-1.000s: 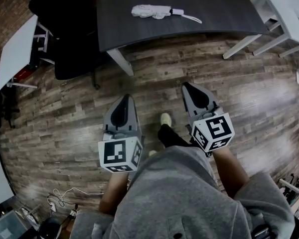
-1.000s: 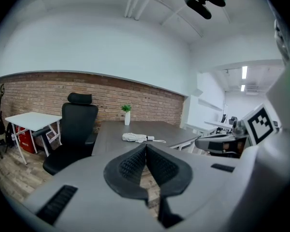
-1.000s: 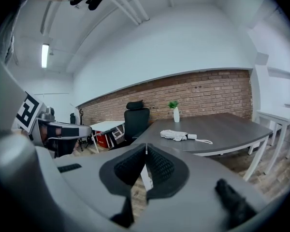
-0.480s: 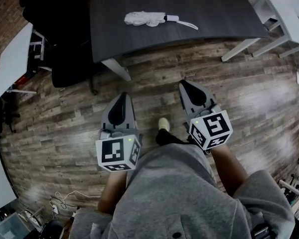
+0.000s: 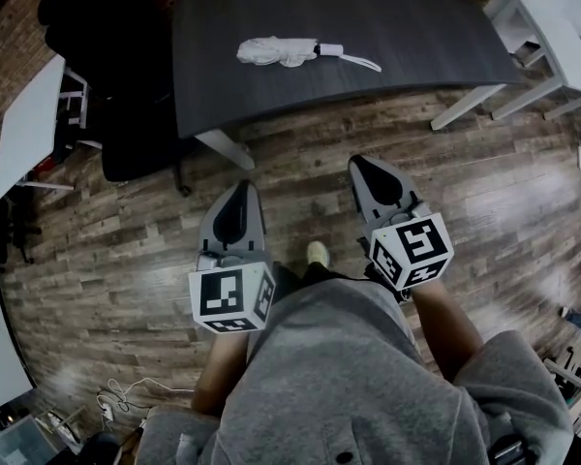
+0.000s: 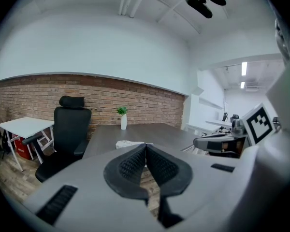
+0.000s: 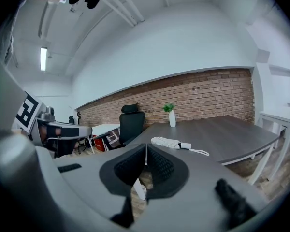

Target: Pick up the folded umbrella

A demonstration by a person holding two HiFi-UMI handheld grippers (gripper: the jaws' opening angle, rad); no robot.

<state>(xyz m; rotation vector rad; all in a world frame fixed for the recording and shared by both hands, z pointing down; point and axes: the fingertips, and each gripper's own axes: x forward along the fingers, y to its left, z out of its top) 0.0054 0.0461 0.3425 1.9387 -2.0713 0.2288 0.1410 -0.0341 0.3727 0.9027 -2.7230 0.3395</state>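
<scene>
folded umbrella [image 5: 279, 51] is lying on the dark table [image 5: 416, 27], near its front edge, at about 12 o'clock from the person and well apart from both grippers. left gripper [image 5: 240, 194] and right gripper [image 5: 368, 172] are hanging over the wood floor with nothing in them. in the left gripper view the ribbed pads [image 6: 130, 166] are pressing together, and in the right gripper view the right gripper [image 7: 146, 149] is likewise showing its jaws together with nothing between them.

the main risk, as i am judging it, is reaching in with the jaws this way: closed tips would be pushing the umbrella across the smooth top rather than taking it. pinching only a loose fold of cloth could be letting the bundle sag or slide out. the wrist cord [image 5: 361, 62] is trailing toward 4 o'clock and might be catching on a jaw. the table leg [image 5: 223, 148] is standing at 12 o'clock of the left gripper and could be getting knocked.

the umbrella is looking pale and soft, its canopy bunching loosely toward 9 o'clock, with a short stiff handle [image 5: 328, 49] pointing to 3 o'clock; it is lying flat, and the handle is seeming the firmer place to grip.
</scene>
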